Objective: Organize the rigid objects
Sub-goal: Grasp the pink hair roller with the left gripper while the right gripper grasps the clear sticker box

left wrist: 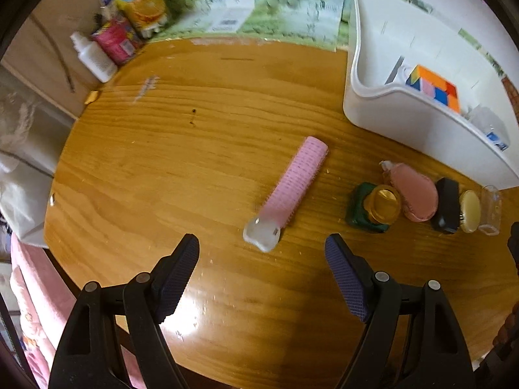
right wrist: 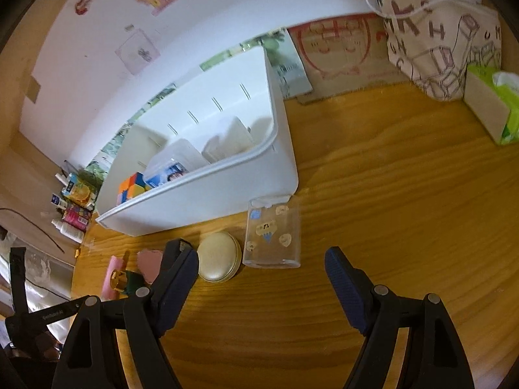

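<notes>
Pink roller (left wrist: 296,180), ribbed cylinder with clear cap end, lying diagonally at frame centre on wooden table (left wrist: 181,149), just ahead of left gripper (left wrist: 262,272), wide open and empty. Clear case (right wrist: 274,231), lower centre, beside white bin (right wrist: 207,201); right gripper (right wrist: 262,278) likewise wide, empty. Risks: roller rolling off under off-centre pinch; slick case skidding against bin.

You are working over a glossy wooden worktop (left wrist: 201,149) that is catching glare. A white wall (right wrist: 211,16) carrying small stickers is rising behind it.
</notes>
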Demonstrator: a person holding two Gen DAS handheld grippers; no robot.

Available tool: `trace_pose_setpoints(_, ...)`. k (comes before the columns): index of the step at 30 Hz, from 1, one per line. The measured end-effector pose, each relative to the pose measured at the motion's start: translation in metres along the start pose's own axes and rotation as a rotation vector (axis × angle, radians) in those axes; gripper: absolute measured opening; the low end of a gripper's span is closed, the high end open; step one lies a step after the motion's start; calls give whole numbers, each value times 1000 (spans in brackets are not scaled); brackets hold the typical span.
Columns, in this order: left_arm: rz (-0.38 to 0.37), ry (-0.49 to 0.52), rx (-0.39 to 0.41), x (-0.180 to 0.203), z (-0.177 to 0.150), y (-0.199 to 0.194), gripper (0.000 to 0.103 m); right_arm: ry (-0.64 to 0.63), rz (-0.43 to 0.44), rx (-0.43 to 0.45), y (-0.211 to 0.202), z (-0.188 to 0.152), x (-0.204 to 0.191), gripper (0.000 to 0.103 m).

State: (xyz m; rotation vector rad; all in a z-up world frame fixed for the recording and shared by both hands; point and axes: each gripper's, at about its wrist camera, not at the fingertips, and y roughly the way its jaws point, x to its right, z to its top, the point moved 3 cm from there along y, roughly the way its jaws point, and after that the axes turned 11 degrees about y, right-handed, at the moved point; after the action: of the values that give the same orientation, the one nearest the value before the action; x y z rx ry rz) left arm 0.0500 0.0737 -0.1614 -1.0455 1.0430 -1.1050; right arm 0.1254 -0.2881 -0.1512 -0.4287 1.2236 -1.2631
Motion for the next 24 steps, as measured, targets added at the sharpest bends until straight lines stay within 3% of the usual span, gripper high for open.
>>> trace_pose_setpoints(13, -48, 94, -68, -1, 46, 35, 82, 40, -138, 0, 33, 1, -1, 81)
trace_pose_setpoints(20, -81, 120, -85, 4, 59, 44, 81, 39, -170, 9, 39, 4, 1, 81)
trace_pose_setpoints(24, -92, 121, -99, 6, 63, 48, 73, 27, -180, 2, 44, 5, -2, 78)
